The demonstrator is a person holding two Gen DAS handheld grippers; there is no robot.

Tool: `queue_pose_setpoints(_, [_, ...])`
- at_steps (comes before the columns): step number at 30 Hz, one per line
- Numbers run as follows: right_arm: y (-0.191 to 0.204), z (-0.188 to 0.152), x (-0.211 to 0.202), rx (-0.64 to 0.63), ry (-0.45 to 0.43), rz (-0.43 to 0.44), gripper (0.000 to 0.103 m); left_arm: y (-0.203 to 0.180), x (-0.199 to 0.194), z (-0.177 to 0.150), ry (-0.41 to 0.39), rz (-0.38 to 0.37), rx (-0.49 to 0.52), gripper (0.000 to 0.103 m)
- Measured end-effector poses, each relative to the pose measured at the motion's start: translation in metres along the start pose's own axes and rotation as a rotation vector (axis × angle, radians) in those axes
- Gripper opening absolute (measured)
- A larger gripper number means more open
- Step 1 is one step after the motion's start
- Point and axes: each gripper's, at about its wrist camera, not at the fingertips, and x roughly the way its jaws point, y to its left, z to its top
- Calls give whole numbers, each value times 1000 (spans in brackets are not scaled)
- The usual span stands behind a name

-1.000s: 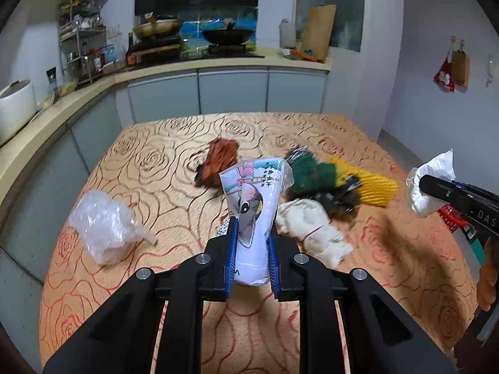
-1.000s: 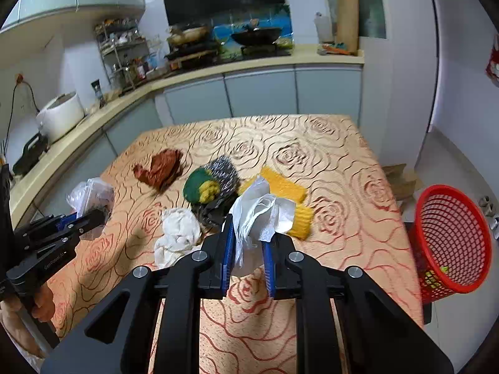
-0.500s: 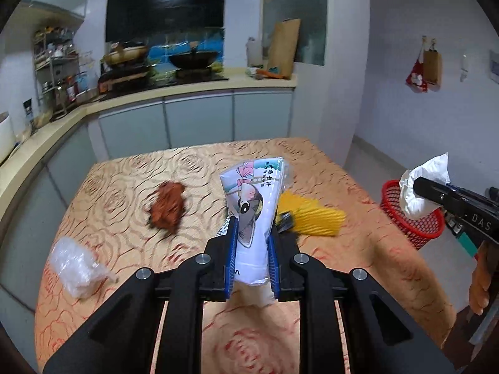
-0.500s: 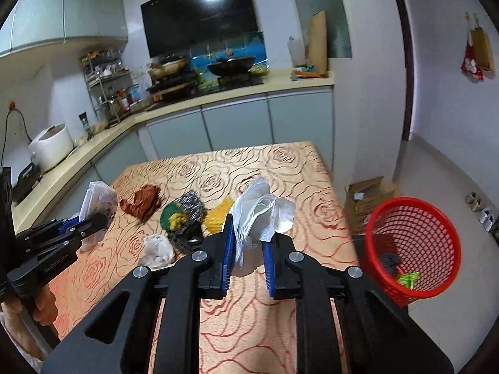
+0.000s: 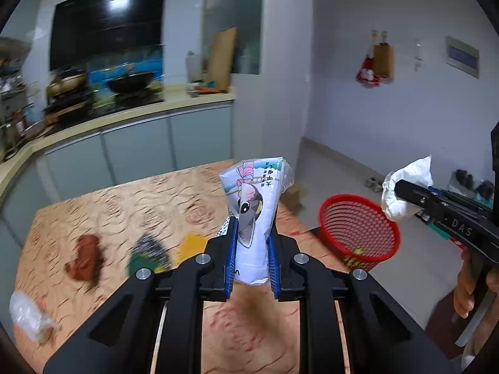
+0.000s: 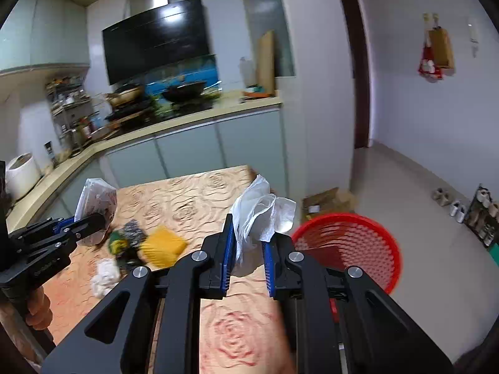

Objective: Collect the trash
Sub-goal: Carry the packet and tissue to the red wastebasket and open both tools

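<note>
Your right gripper (image 6: 246,260), squeezing the tissue (image 6: 260,215), is nearest the red basket (image 6: 349,246) down on its right; your left gripper (image 5: 252,260) squeezes the wrapper (image 5: 254,215).

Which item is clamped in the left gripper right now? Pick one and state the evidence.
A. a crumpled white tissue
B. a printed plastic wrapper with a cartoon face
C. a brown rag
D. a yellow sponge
B: in the left wrist view the left gripper is shut on the printed plastic wrapper, while the crumpled white tissue sits in the right gripper.
</note>
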Motion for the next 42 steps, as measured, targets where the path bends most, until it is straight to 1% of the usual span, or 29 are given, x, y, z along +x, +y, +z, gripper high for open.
queue_pose_setpoints(6, [-36, 2, 1, 29, -5, -77, 17, -35, 29, 15, 10, -78, 31, 17])
queue_pose_setpoints(12, [-70, -1, 9, 44, 17, -151, 17, -71, 65, 27, 35, -147, 74, 17])
queue_pose_setpoints(19, [-92, -7, 26, 50, 46, -193, 17, -109, 110, 32, 83, -202, 119, 17])
queue_pose_setpoints(24, [-104, -15, 42, 61, 83, -206, 18, -130, 138, 29, 123, -230, 139, 17])
queue_pose_setpoints(28, [-111, -23, 57, 63, 122, -207, 18, -140, 162, 24, 171, -257, 135, 17])
queue_pose_setpoints(31, [-118, -28, 69, 70, 157, -209, 18, -148, 178, 19, 203, -267, 155, 17])
queue_pose_setpoints(33, [-121, -32, 75, 72, 173, -208, 18, -151, 186, 17, 220, -268, 166, 17])
queue_pose_setpoints(40, [-126, -42, 94, 76, 228, -205, 19, -155, 211, 9, 278, -291, 147, 17])
queue_pose_setpoints(42, [-126, -45, 98, 79, 242, -200, 21, -157, 213, 7, 289, -298, 151, 21])
